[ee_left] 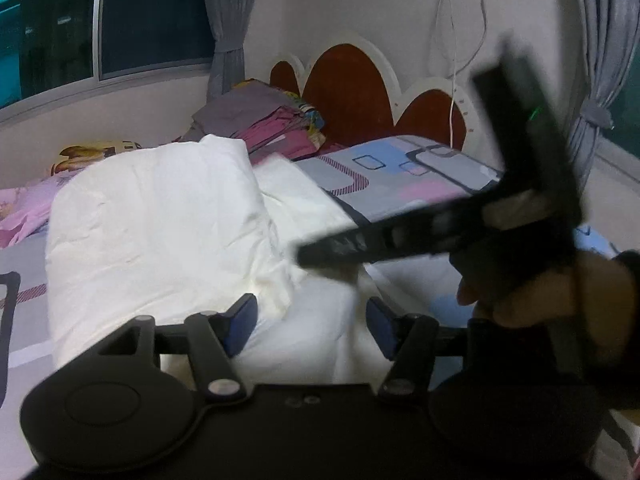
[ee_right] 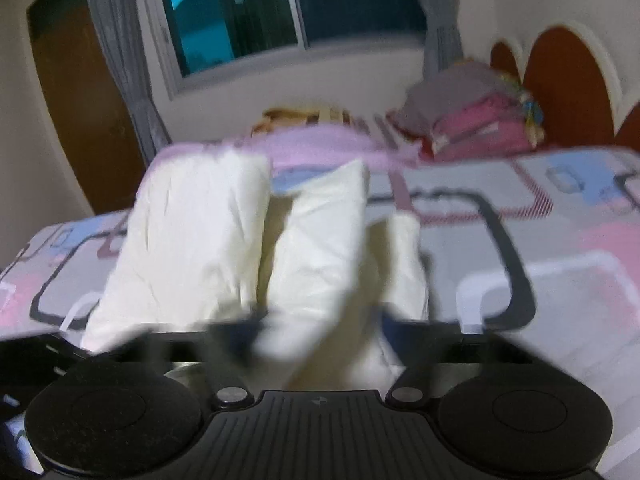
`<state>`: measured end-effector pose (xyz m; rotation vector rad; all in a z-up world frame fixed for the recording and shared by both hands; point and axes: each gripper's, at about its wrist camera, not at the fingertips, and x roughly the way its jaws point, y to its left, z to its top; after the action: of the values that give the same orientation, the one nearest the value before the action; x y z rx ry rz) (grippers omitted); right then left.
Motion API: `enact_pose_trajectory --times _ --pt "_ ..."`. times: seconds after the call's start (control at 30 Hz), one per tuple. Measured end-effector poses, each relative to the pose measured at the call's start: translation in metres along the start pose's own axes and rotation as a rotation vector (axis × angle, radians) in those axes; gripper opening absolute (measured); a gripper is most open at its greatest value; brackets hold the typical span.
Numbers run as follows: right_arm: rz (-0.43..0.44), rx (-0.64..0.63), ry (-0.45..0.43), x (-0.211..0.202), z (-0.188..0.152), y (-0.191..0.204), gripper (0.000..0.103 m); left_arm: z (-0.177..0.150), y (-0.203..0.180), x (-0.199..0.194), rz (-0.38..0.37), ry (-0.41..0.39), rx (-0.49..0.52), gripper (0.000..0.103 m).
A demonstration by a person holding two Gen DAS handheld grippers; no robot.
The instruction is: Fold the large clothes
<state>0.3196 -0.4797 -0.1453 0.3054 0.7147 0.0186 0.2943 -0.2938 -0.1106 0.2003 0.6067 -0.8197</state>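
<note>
place: home bedroom | cues: bed [ee_left: 420, 168], headboard [ee_left: 348, 88], curtains [ee_left: 228, 20], window [ee_right: 240, 12]

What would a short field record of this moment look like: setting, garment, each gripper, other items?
setting: bed with patterned sheet, red headboard behind
garment: white garment, partly folded, bunched on the bed
left gripper: open, pads apart over the white cloth, not pressing it
right gripper: white cloth between its fingers; blurred, grip unclear
other items: folded pile of clothes near the headboard
</note>
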Motion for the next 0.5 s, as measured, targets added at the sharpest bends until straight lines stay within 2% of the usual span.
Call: enact_pose_trajectory --times 0.17,0.3,0.4,0.5 --pt "-0.040 -0.033 0.004 0.006 -0.008 -0.005 0.021 0.000 0.034 -0.027 0.020 -0.020 -0.113 0.063" --pt "-0.060 -0.041 0.009 0.016 -0.010 -0.007 0.021 0.006 0.063 -0.036 0.116 -0.081 -0.227 0.061" --pt "-0.061 -0.044 0.011 0.019 -0.009 -0.008 0.021 0.014 0.085 -0.026 0.179 -0.102 -0.274 0.061" --pt "-0.059 -0.042 -0.001 0.014 -0.009 -0.008 0.022 0.012 0.100 0.002 0.234 -0.065 -0.254 0.058"
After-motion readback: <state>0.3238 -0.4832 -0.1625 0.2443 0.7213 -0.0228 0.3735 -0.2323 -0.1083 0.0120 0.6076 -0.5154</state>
